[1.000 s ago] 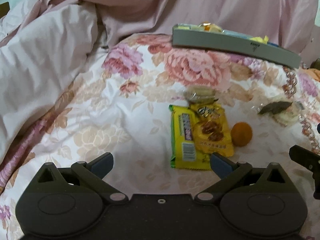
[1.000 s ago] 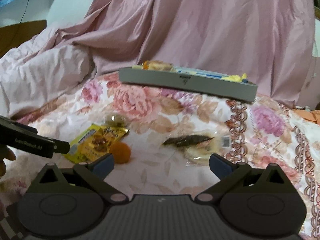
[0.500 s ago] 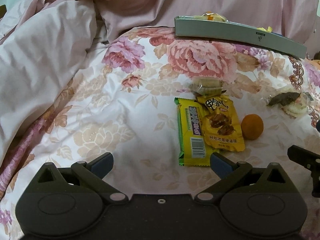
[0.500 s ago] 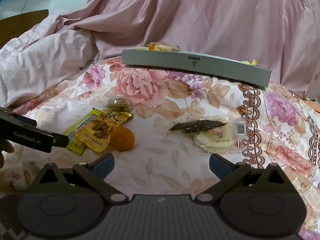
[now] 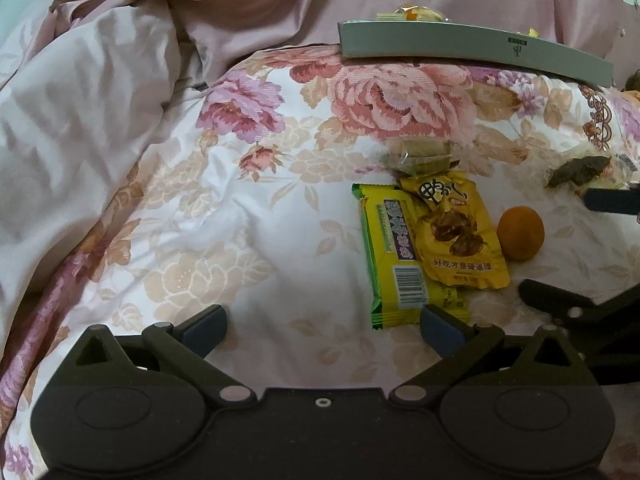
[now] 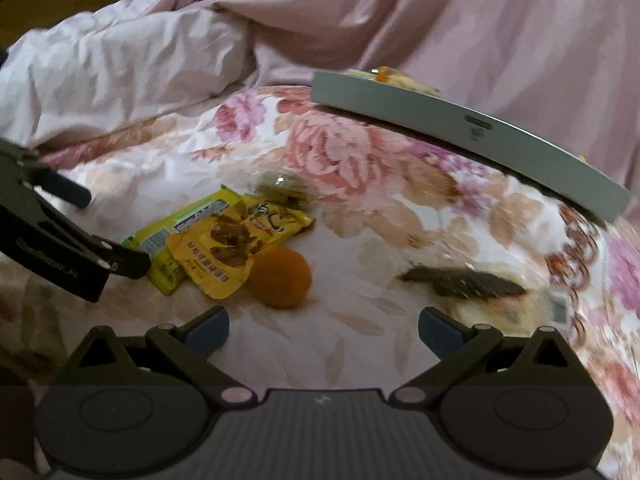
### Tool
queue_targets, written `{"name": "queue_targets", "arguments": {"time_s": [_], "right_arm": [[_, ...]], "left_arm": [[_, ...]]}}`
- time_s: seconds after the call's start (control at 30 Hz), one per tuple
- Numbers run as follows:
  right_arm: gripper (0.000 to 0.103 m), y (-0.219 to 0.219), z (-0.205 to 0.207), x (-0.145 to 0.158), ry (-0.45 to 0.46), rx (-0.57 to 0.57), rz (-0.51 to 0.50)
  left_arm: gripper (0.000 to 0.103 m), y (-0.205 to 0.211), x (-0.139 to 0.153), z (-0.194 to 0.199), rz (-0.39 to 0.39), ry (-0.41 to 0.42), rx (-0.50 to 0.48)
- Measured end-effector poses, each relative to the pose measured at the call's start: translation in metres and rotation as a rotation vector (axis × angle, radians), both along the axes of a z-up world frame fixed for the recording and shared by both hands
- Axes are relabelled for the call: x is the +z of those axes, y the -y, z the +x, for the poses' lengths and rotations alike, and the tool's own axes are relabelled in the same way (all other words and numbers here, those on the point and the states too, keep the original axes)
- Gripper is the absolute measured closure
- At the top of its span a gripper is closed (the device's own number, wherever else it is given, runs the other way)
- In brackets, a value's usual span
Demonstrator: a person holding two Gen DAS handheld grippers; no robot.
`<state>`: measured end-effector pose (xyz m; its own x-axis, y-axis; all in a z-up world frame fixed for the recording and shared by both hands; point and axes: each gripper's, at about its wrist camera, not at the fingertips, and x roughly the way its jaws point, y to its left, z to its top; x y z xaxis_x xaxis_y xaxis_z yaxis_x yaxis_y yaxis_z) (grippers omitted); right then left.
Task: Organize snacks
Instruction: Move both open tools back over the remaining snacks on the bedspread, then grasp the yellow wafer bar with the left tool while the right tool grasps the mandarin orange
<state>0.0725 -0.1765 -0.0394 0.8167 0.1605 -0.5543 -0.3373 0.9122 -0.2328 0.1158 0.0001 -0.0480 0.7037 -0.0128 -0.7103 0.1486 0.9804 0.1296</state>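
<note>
Hovering wide open and empty, left gripper (image 5: 323,326) and right gripper (image 6: 323,326) face the yellow snack packets (image 5: 454,232).

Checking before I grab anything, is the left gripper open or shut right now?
Open. The left gripper has its fingers spread wide with bare bedspread between them, nothing held.

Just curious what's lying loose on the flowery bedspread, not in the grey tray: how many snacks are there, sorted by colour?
Yellow packets: 2, a yellow-green wafer bar and a yellow chestnut pouch
Orange: 1, a round orange fruit
Clear wrappers: 2, a small clear-wrapped sweet and a clear pack with dark and pale contents
Total: 5
</note>
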Motion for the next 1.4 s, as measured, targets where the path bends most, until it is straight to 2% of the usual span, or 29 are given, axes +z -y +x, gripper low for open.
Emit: {"name": "queue_targets", "arguments": {"time_s": [0.13,0.5,0.6,0.67,0.7,0.93,1.13,1.23,1.33,1.4], "right_arm": [[0.005,-0.008,0.009,-0.004,0.017,0.043,-0.033],[0.027,-0.01,0.021,-0.002,-0.004,0.128,0.016],[0.044,-0.007,0.024,-0.001,-0.018,0.131,0.045],[0.06,-0.007,0.025,0.0,-0.019,0.13,0.052],[0.063,-0.006,0.024,0.0,-0.016,0.126,0.05],[0.063,0.006,0.023,0.004,-0.014,0.065,0.036],[0.063,0.01,0.025,0.003,-0.014,0.053,0.055],[0.063,0.011,0.026,0.002,-0.013,0.049,0.064],[0.063,0.011,0.027,0.001,-0.014,0.042,0.07],[0.063,0.011,0.027,0.001,-0.013,0.04,0.071]], "left_arm": [[0.001,-0.001,0.0,0.002,-0.006,-0.001,0.0],[0.001,0.008,0.0,0.002,0.005,0.023,-0.052],[0.001,0.013,0.0,0.002,0.002,0.032,-0.072],[0.001,0.018,-0.001,0.003,0.009,0.039,-0.097],[0.001,0.021,-0.001,0.003,0.013,0.042,-0.111],[0.001,0.036,-0.006,0.017,0.043,0.055,-0.179],[0.001,0.035,-0.01,0.039,0.004,0.052,-0.145],[0.007,0.033,-0.01,0.043,-0.015,0.059,-0.131],[0.018,0.032,-0.01,0.04,-0.009,0.08,-0.129],[0.029,0.035,-0.009,0.037,0.009,0.09,-0.134]]}}
